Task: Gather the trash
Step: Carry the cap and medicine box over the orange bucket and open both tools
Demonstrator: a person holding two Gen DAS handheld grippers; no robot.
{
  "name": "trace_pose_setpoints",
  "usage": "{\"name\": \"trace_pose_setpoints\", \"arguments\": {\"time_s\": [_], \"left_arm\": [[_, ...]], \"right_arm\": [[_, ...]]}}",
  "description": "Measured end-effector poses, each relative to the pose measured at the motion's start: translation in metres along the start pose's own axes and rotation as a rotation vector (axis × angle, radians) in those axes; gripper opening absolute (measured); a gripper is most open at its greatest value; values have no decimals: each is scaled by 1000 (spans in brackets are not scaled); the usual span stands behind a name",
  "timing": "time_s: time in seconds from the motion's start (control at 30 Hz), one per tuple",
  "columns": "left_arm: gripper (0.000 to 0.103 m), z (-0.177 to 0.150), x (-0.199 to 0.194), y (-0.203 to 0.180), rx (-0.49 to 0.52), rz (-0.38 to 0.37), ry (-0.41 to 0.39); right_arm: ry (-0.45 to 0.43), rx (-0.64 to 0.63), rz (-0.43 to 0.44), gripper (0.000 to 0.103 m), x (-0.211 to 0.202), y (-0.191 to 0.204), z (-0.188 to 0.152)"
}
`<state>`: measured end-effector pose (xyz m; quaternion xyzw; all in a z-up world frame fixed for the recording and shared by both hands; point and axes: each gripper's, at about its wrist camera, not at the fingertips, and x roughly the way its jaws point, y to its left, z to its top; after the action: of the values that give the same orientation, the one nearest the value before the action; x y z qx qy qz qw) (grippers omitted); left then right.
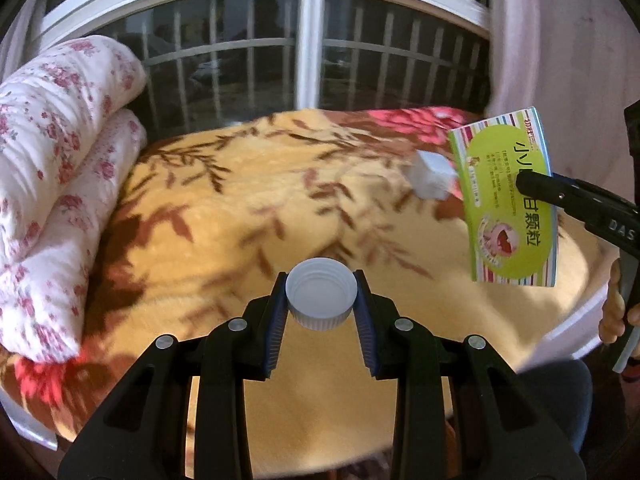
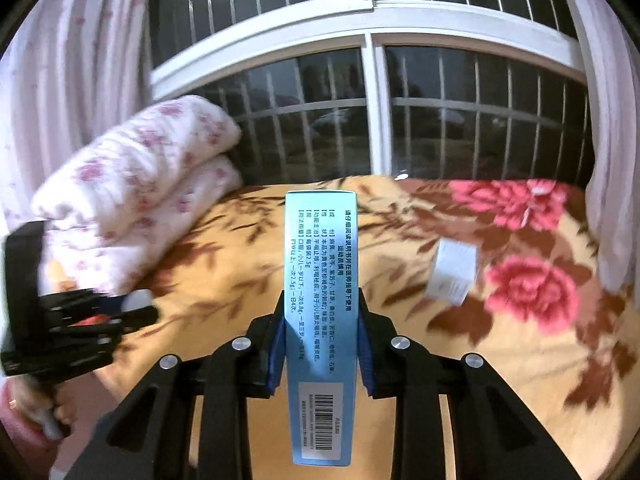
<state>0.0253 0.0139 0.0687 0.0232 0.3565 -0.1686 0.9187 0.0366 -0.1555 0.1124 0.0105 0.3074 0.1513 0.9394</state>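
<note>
**Two pieces lifted, one left on the bed**

Left tool [image 1: 321,280] is clamped on a white bottle cap [image 1: 321,298], open side up, held above the near part of the bed [image 1: 248,208]. Right tool [image 2: 320,308] is closed on a green medicine box [image 1: 508,200], gripped by its two broad faces so the narrow blue printed side faces its own camera; the box hangs clear over the bed's right-hand edge.

By my reckoning the job is around two-thirds gathered: two bits of rubbish are off the blanket and in the air, but neither is binned, and no bin shows in either view. One small white carton [image 1: 431,176] lies on the bed, toward the window side of it, just beyond the green box.

Count: one cap, one green box, one white carton, two tools. On the bed's left side sits one folded floral quilt [image 1: 60,168], which I would not take for trash.
</note>
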Motion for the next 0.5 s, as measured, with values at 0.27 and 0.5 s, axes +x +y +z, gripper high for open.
{"name": "trace_pose_setpoints", "arguments": {"time_s": [0.27, 0.5], "left_arm": [[31, -66, -22, -38, 87, -163, 117], [31, -137, -11, -60, 108, -224, 276]], "right_arm": [[58, 34, 97, 30, -68, 20, -67], [214, 36, 123, 30, -80, 35, -131]]}}
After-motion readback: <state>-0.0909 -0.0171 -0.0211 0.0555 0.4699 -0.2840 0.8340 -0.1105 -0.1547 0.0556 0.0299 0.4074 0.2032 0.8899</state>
